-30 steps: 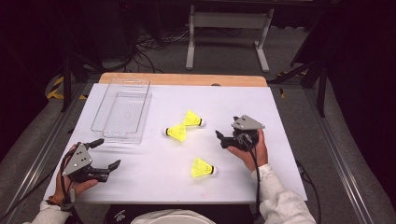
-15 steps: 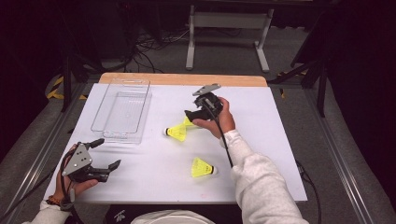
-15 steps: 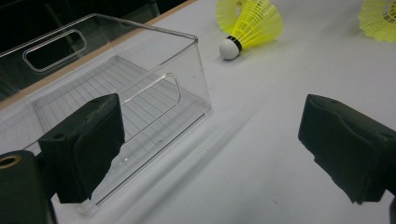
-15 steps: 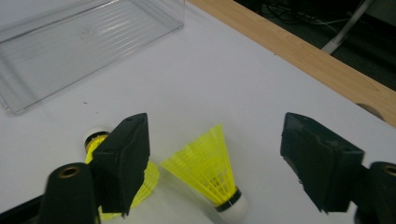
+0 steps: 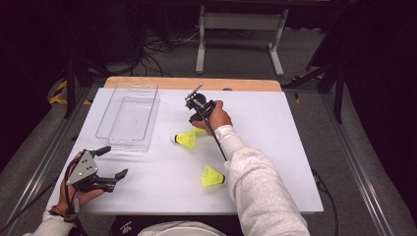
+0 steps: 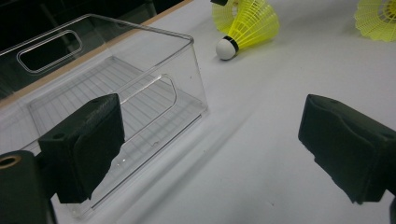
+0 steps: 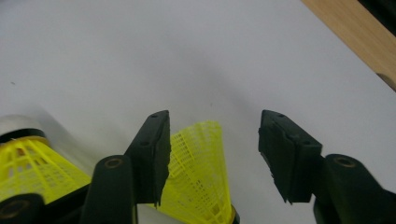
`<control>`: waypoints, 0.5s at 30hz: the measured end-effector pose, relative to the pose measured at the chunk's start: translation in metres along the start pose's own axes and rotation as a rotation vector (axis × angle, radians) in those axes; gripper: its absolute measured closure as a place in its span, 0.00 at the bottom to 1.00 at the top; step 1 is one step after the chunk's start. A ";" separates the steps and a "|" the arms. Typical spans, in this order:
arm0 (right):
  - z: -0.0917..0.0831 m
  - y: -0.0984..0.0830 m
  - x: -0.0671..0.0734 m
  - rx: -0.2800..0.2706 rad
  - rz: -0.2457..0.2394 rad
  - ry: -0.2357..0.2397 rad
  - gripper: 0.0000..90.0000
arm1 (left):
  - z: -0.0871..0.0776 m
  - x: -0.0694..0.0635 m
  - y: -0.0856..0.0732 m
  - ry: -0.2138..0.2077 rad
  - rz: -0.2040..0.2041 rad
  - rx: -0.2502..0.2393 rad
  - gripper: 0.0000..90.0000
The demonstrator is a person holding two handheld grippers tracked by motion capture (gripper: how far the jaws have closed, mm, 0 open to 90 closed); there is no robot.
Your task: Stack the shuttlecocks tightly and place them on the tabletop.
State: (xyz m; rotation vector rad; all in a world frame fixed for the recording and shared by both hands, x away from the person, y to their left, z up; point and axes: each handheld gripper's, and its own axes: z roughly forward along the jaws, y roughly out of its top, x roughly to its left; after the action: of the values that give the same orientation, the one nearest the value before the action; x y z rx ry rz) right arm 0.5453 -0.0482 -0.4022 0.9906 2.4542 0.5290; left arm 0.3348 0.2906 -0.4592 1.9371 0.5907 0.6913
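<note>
Closing right tool (image 7: 212, 158), jaws astride yellow shuttlecock (image 7: 201, 175), not yet gripping; left tool (image 6: 210, 154) wide open.

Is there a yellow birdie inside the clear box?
No, the clear box holds nothing, and all the yellow birdies lie outside it on the white table.

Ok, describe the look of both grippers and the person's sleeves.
The left gripper is black with a grey three-cornered plate on top and blocky black jaws. The right gripper is black too, and a thin black cable trails from it along the arm. Both sleeves are light grey.
</note>
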 end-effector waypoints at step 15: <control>0.005 0.001 -0.006 0.074 -0.071 -0.018 0.99 | 0.002 0.000 0.000 -0.012 -0.002 0.005 0.09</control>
State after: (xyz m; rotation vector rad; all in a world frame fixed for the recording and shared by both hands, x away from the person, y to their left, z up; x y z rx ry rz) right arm 0.5529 -0.0506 -0.4045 0.9293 2.4981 0.4070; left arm 0.3360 0.2897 -0.4602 1.9434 0.5876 0.6767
